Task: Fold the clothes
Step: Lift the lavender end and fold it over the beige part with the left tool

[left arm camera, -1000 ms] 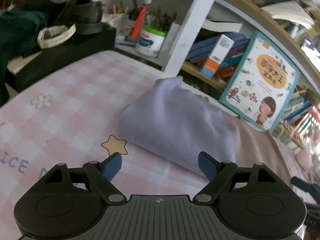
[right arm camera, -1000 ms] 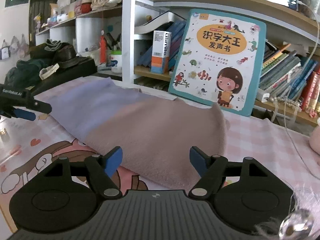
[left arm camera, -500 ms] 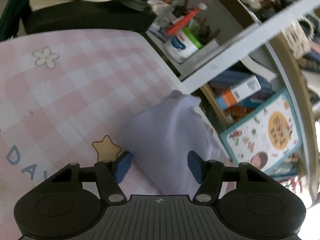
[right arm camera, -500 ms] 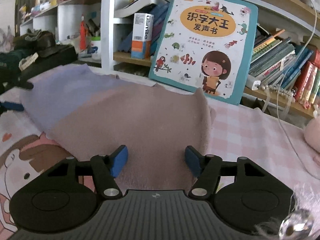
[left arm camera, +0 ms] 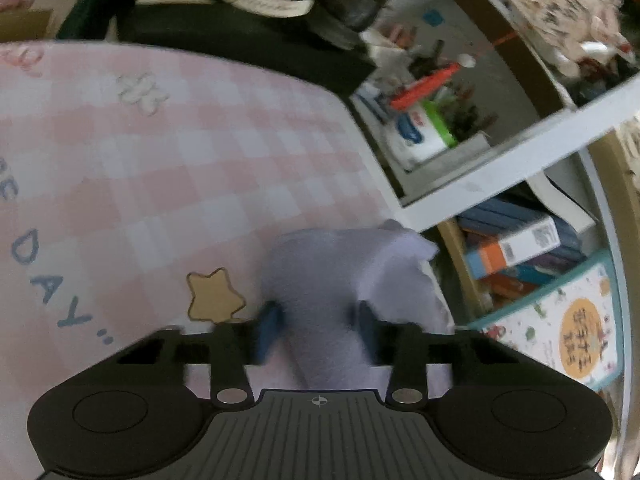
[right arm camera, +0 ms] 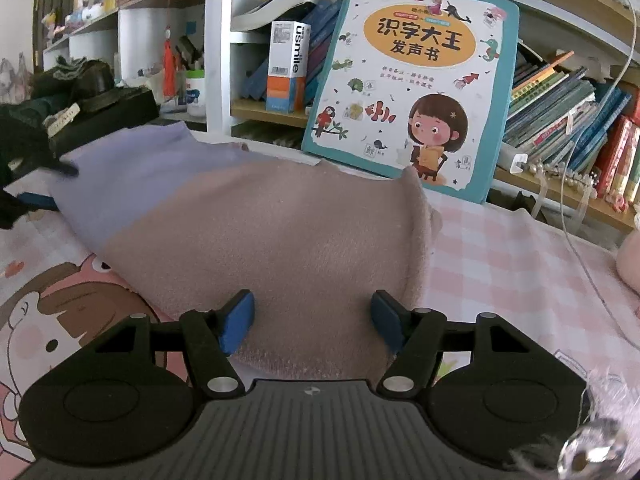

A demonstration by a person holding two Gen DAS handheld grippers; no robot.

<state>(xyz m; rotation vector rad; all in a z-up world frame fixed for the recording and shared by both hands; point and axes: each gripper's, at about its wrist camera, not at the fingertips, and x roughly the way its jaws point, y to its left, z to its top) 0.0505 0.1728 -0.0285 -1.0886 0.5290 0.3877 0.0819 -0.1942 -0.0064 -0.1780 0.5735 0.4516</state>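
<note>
A soft folded garment lies across the pink checked sheet, lavender at one end and dusty tan at the other. In the left wrist view my left gripper is closing on the lavender end; the cloth bunches between its blue pads, which press into it. That gripper also shows at the far left of the right wrist view. My right gripper is open, its pads wide apart over the near tan edge, with cloth between them but not pinched.
A big children's picture book leans on a bookshelf just behind the garment. A black case with shoes on it borders the checked sheet. A pen cup stands on a low shelf. A thin cable trails at right.
The left gripper rolled, moved onto the lavender end and drew its jaws in around the cloth. The right gripper came closer and lower over the tan end, jaws still wide.
</note>
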